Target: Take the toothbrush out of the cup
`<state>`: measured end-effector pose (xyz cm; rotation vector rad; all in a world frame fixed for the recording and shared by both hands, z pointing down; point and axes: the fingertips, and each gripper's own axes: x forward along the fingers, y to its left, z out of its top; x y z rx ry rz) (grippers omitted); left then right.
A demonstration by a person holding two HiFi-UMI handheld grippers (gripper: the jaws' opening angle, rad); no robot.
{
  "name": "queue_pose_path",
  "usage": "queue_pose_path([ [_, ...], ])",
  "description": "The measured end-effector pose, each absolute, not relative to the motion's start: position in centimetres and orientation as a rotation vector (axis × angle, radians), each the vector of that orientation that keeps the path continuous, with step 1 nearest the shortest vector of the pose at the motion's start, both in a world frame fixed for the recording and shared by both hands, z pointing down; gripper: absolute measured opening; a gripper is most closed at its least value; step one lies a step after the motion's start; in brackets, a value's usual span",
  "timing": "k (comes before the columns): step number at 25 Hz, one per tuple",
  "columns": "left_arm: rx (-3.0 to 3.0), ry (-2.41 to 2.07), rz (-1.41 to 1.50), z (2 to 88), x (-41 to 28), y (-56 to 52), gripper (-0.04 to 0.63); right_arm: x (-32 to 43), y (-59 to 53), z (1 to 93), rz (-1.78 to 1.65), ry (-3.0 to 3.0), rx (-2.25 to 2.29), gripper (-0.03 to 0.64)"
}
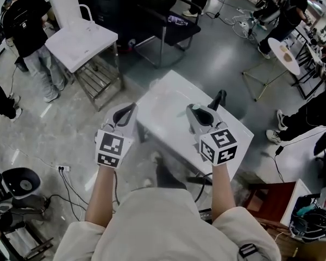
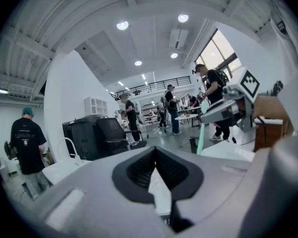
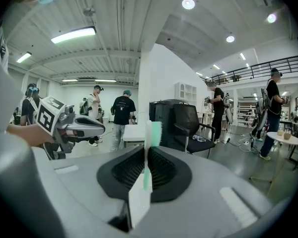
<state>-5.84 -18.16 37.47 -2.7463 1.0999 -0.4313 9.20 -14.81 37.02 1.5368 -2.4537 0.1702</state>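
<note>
My right gripper (image 3: 149, 155) is shut on a mint-green and white toothbrush (image 3: 153, 132), which stands upright between the pads with its bristle head above the jaws. The left gripper view shows the same toothbrush (image 2: 200, 135) hanging from the right gripper (image 2: 208, 117) above the white table (image 2: 228, 150). My left gripper (image 2: 155, 150) has its jaws together with nothing between them. In the head view both grippers are held over the white table (image 1: 168, 99), the left gripper (image 1: 131, 110) at its left edge and the right gripper (image 1: 220, 98) over its middle. No cup shows in any view.
A black chair (image 1: 168, 20) stands behind the table and a second white table (image 1: 79, 39) at the far left. A round side table (image 1: 285, 56) is at the right. People stand around the room, and cables (image 1: 65, 173) lie on the floor at the left.
</note>
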Motion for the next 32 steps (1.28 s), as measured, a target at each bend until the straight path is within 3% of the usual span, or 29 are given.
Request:
queue_pose_path([
  [13,-2.686,1.033,-0.388,34.0,-5.7,-14.4,0.002,8.7,-10.7,32.9,0.082,-2.468,1.558,0.028],
  [32,-2.704,1.028,-0.407,34.9,-5.6,-16.6,0.002,8.9,-13.1,34.3,0.113,-2.434,1.57,0.026],
])
